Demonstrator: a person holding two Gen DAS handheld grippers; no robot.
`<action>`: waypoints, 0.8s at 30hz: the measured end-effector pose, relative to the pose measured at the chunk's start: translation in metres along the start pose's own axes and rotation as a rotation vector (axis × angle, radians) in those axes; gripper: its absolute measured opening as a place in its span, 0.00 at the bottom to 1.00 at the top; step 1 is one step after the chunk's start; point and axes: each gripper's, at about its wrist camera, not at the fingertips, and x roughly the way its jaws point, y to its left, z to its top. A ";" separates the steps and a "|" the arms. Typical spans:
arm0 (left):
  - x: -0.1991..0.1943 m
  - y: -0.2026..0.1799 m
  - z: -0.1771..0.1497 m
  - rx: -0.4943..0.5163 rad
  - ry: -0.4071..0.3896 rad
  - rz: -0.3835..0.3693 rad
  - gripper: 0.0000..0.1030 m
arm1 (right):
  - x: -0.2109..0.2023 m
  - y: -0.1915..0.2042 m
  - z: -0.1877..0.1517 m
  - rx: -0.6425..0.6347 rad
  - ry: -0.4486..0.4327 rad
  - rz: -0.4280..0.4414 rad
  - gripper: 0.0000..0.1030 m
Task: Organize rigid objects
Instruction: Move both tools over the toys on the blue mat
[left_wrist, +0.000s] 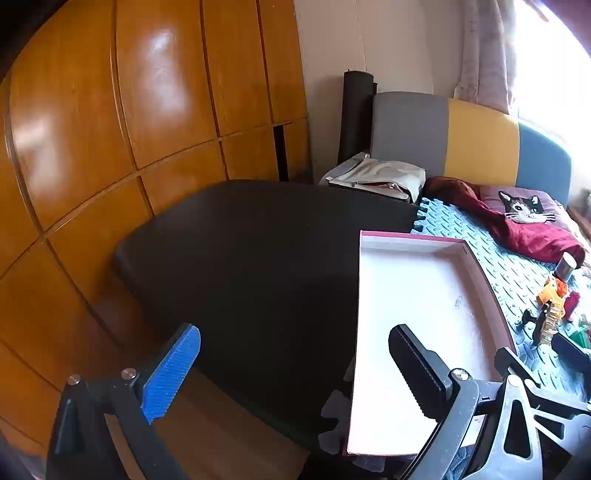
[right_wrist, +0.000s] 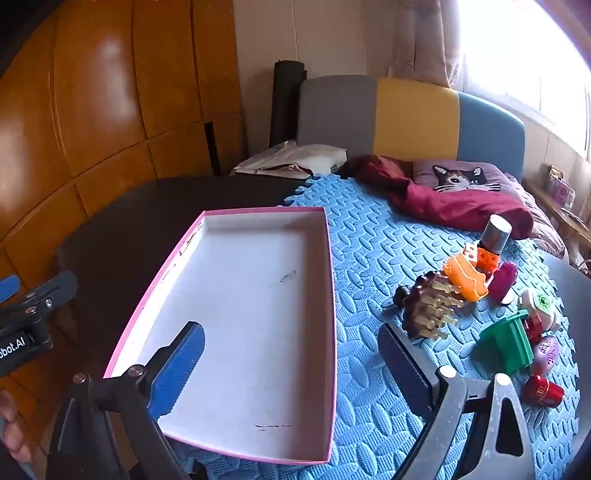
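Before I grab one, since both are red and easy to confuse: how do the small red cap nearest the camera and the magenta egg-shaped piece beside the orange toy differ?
The red cap is glossy bright red with gold print; the magenta piece is darker pink-purple. The red cap lies on its side, apart at the pile's near edge; the magenta piece sits among other toys, beside the orange toy. Both rest on the blue mat, outside the pink box.

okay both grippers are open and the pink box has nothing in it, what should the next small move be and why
Probably swing the right gripper right, toward the brown wooden brush. The pink box lies empty, both grippers hold nothing, and the brush is the nearest piece of the toy pile on the blue mat.
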 end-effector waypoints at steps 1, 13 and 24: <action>0.000 0.000 0.000 0.001 -0.001 -0.001 1.00 | 0.000 0.000 -0.001 -0.004 0.000 -0.005 0.91; 0.004 -0.013 -0.010 0.039 0.023 0.004 1.00 | -0.017 -0.004 0.000 -0.038 -0.056 -0.036 0.90; -0.003 -0.017 -0.013 0.065 0.013 -0.131 1.00 | -0.019 -0.014 -0.007 -0.021 -0.039 -0.078 0.85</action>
